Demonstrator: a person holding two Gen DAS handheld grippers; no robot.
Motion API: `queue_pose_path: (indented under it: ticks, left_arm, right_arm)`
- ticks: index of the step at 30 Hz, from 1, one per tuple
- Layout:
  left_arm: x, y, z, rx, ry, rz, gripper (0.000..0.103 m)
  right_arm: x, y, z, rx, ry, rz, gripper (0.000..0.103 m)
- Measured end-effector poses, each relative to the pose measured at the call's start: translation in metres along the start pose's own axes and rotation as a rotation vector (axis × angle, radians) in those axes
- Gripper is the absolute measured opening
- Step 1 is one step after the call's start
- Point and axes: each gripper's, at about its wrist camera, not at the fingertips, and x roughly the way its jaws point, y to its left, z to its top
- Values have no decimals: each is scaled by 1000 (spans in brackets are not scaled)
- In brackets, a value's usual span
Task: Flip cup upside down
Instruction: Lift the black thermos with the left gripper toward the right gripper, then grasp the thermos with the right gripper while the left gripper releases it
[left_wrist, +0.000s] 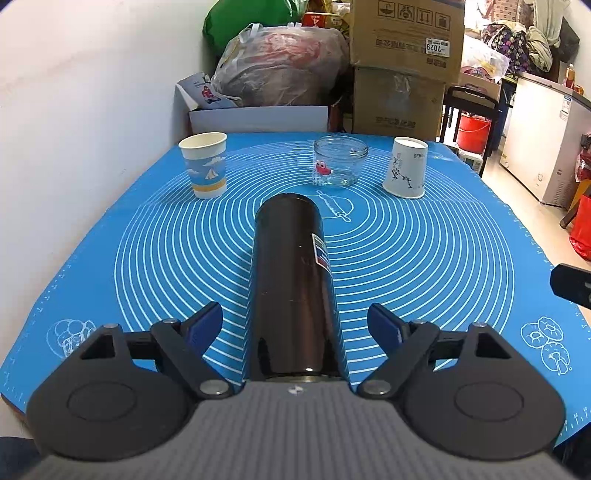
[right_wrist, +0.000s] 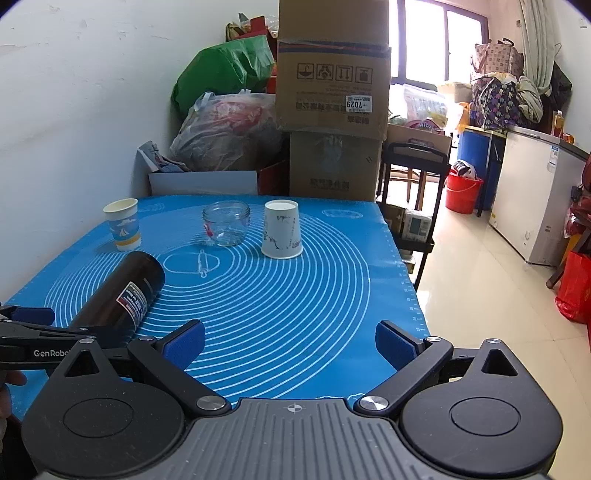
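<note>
The black flask (left_wrist: 293, 291) lies on its side on the blue mat (left_wrist: 424, 258), between the wide-open jaws of the left gripper (left_wrist: 295, 325), neither pad touching it. The right gripper (right_wrist: 291, 347) hangs open and empty over the mat. The step looks like the approach to a grasp: next, close on the flask, lift and turn it mouth-down.

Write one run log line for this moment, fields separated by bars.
left gripper: open around lying black flask | right gripper: open | sailboat cup: upright | white cup: inverted
</note>
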Motion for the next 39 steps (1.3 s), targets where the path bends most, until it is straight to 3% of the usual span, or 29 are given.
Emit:
queue_pose_path:
  ticks: [19,28,33,39]
  left_arm:
    - [-17,10,6,18,-28,9,86]
    - [-45,38,17,3,-90,21,92]
    - [-46,61,22,-8,-103,63,94]
    - [-29,97,20,-44,-58,101,95]
  right_arm:
    - [-7,11,3,-17,-1,24,101]
    - [-5,33,19,-45,6,78,101]
    - [6,61,38,-83,58,152,101]
    - [38,108,65,-172,159,215,100]
